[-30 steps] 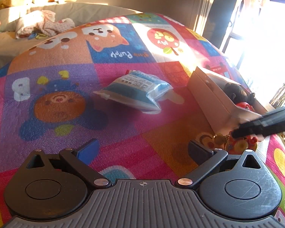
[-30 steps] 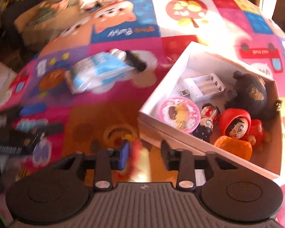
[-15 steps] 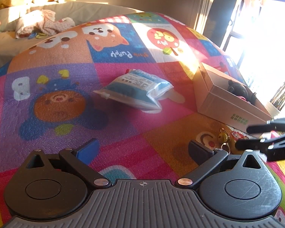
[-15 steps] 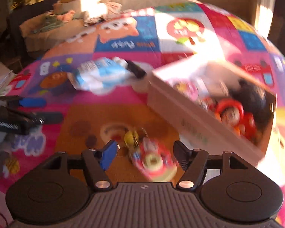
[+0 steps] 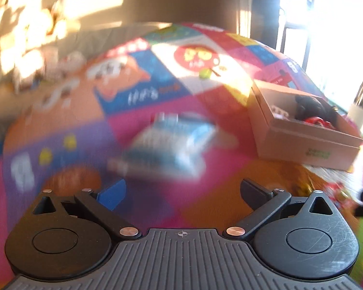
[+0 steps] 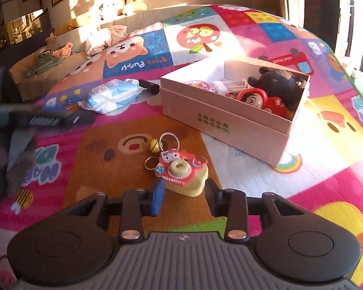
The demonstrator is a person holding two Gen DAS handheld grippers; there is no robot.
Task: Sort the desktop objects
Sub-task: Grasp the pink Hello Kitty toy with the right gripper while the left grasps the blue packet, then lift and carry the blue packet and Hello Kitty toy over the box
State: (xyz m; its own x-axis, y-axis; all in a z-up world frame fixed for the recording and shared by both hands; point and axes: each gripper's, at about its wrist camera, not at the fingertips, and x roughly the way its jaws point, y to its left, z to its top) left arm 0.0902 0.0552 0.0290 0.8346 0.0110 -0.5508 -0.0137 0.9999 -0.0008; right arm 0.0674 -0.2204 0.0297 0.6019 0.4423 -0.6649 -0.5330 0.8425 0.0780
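On a colourful cartoon mat point(image 6: 266, 36), the right gripper point(image 6: 185, 194) has its jaws closing around a toy camera keychain point(image 6: 181, 174), near the box point(image 6: 230, 123). The left gripper point(image 5: 181, 193) has its jaws spread, grasping nothing.

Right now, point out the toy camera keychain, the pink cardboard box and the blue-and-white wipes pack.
Red-and-yellow toy camera keychain point(image 6: 181, 171): right wrist view, its round lens.
Pink cardboard box point(image 6: 220, 124): right wrist view, its printed near wall.
Blue-and-white wipes pack point(image 6: 113, 94): right wrist view, its top face.
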